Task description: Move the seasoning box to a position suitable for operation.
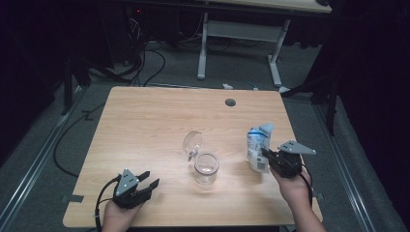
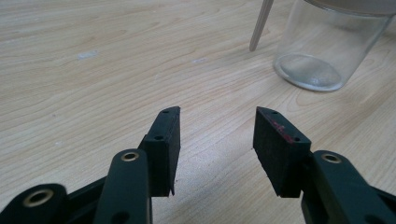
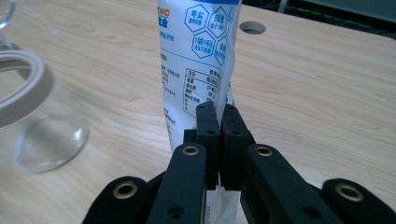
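Pouch (image 1: 258,145): white and blue, upright at the right of the surface (image 1: 145,125), well apart from the jar.
Right tongs (image 3: 218,122): pinched tight on the pouch's lower edge.
Jar (image 1: 206,168): glass, at mid-surface, hinged lid (image 1: 191,142) swung open, looks empty.
Left tongs (image 2: 216,128): parted, holding nothing, resting near the front left.
Done: pouch gripped, jar opened.
Left, likely: carrying pouch over, tipping contents in.

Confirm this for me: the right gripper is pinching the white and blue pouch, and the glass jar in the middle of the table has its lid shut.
Not quite. The right gripper does pinch the pouch, but the glass jar is open: its hinged lid stands flipped up behind the rim, as the high view shows.
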A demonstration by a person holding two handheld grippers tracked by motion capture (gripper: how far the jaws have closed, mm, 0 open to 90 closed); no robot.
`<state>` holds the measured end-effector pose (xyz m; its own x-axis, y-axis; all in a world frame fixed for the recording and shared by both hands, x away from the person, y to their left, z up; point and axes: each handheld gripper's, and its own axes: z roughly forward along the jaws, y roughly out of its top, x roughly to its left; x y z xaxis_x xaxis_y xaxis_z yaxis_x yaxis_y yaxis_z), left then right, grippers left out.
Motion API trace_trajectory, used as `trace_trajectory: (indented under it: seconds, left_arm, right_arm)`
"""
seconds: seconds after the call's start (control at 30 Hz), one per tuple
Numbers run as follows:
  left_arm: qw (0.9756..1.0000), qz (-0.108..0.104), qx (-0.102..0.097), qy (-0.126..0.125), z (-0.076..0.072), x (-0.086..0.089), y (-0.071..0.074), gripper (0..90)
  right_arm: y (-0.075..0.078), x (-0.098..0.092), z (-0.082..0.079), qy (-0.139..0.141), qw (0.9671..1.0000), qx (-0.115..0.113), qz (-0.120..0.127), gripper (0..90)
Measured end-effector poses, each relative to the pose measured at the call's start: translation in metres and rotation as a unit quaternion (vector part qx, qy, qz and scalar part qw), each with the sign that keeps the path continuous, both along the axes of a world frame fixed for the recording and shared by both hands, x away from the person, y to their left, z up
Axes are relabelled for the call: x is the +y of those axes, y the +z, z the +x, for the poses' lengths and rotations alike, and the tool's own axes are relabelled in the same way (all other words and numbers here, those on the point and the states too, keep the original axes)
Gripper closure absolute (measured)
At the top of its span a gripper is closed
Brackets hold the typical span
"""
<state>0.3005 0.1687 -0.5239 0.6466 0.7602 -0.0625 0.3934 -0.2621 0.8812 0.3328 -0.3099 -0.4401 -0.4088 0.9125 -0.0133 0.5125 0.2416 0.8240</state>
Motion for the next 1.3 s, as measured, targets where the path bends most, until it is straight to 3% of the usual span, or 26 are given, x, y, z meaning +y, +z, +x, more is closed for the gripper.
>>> trace_trajectory:
  seconds: [0.37,0.47,0.7,0.87,1.0,1.3]
  left_arm:
    - [1.0000,0.001,-0.002,-0.004,0.000,0.000,0.000,51.4]
    - [1.0000,0.000,-0.002,-0.004,0.000,-0.001,0.000,51.4]
    - [1.0000,-0.001,-0.002,-0.006,-0.001,-0.002,0.000,51.3]
    - [1.0000,-0.001,-0.002,-0.006,-0.001,-0.002,0.000,51.3]
    - [1.0000,0.003,-0.002,-0.009,-0.001,-0.002,0.000,51.3]
    - [0.9999,0.005,-0.002,-0.010,-0.001,-0.003,0.000,51.3]
  right_arm:
    - [0.019,0.010,-0.005,0.041,0.9970,0.060,-0.028,88.9]
    - [0.022,0.011,-0.005,0.056,0.9939,0.087,-0.037,88.8]
    - [0.026,0.015,-0.008,0.070,0.9889,0.117,-0.060,88.9]
    - [0.029,0.018,-0.009,0.082,0.9825,0.147,-0.080,88.8]
    - [0.033,0.019,-0.010,0.088,0.9803,0.154,-0.086,89.0]
    - [0.040,0.021,-0.010,0.099,0.9716,0.189,-0.101,89.1]
